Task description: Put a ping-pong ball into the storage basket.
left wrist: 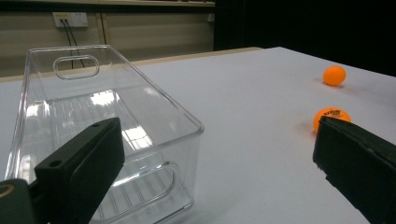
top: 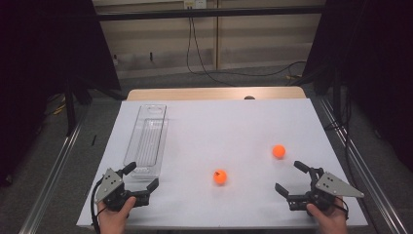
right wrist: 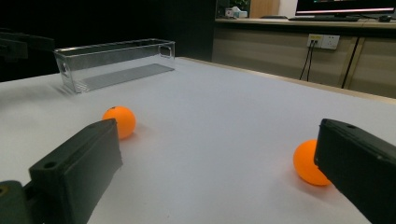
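bin (top: 146, 141): left of bench (top: 234, 117) | ball (top: 220, 177): lower centre | second ball (top: 278, 151): right, above it | tools: bottom corners

open tabletop (top: 234, 126), clear bin (top: 146, 141) at left

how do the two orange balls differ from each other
The nearer ball lies toward the middle of the white table; the farther ball lies further back, toward the right side. The nearer ball carries dark printing on its surface, plain in the left gripper view; the farther ball looks plain there. The farther ball lies closer to the right tool, the nearer ball between both tools. Both are orange, round, alike in size and untouched.
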Demonstrator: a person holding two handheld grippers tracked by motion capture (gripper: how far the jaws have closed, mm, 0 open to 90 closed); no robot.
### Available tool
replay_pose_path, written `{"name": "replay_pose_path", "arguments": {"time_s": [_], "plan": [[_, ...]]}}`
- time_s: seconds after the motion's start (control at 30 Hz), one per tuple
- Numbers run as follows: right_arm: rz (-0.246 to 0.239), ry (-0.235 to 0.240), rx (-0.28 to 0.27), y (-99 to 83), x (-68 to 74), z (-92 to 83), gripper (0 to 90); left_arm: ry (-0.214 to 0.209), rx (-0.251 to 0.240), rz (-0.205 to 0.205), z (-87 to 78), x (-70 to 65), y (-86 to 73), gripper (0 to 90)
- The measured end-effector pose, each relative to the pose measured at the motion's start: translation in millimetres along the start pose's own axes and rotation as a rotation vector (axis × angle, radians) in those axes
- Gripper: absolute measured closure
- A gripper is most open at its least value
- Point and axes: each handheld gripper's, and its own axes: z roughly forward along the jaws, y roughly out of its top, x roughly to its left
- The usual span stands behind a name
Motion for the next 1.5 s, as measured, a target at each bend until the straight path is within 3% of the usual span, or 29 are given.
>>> {"name": "replay_pose_path", "arguments": {"time_s": [0.47, 0.87, 1.5], "plan": [[0.0, 0.007, -0.002, 0.2, -0.6, 0.0, 0.6, -0.014, -0.008, -0.023, 3.2, -0.7, 1.7, 2.1], [0.005, 0.007, -0.006, 0.4, -1.8, -1.7, 0.3, -0.039, 0.005, -0.004, 7.6, -2.8, 5.5, 2.1], [0.008, 0.008, -0.01, 0.5, -2.7, -3.0, 0.5, -0.075, 0.001, -0.019, 16.3, -11.9, 12.7, 1.4]]}}
